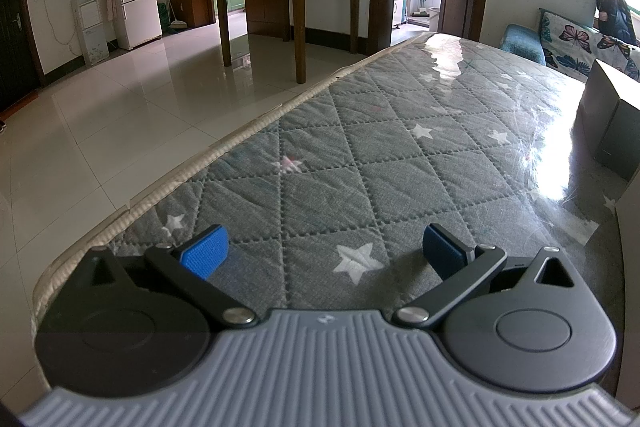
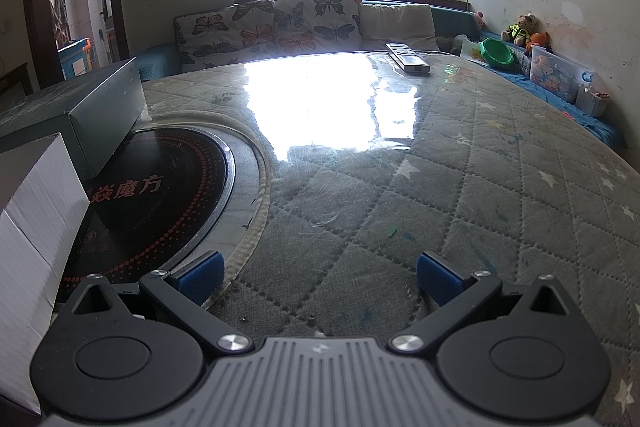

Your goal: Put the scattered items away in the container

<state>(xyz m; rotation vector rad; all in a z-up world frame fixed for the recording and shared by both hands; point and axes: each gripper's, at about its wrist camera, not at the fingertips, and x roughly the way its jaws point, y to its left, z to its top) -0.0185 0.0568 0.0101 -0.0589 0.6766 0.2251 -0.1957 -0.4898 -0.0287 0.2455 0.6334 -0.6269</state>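
Right wrist view: right gripper [image 2: 318,277] spread wide, blue pads [image 2: 201,277] apart, nothing between them. It hovers low over the quilted table cover [image 2: 500,187], lower centre of frame. Just beyond its left pad, the round black cooktop [image 2: 160,195] sits inset in the table. Beside that, at the left edge, a white box [image 2: 36,223], and behind it a dark grey box [image 2: 84,115]. Far off, upper centre-right, two remote controls [image 2: 408,59] lie side by side on the glossy sheet, well apart from the gripper. These are the only loose items on the table that I can make out.

Left wrist view: left gripper [image 1: 326,251] likewise released and empty, over bare cover with star print. Grey box [image 1: 612,123] cut off at right edge.

Progress, as judged: nothing grasped and nothing seen placed, so the tidying looks to be at its start, with the remotes left to collect.

Unclear: which box serves as the container, possibly the grey one, though no open top shows. Both boxes are cropped and their insides hidden. Window glare washes out the table centre, so small items could lie there unseen.
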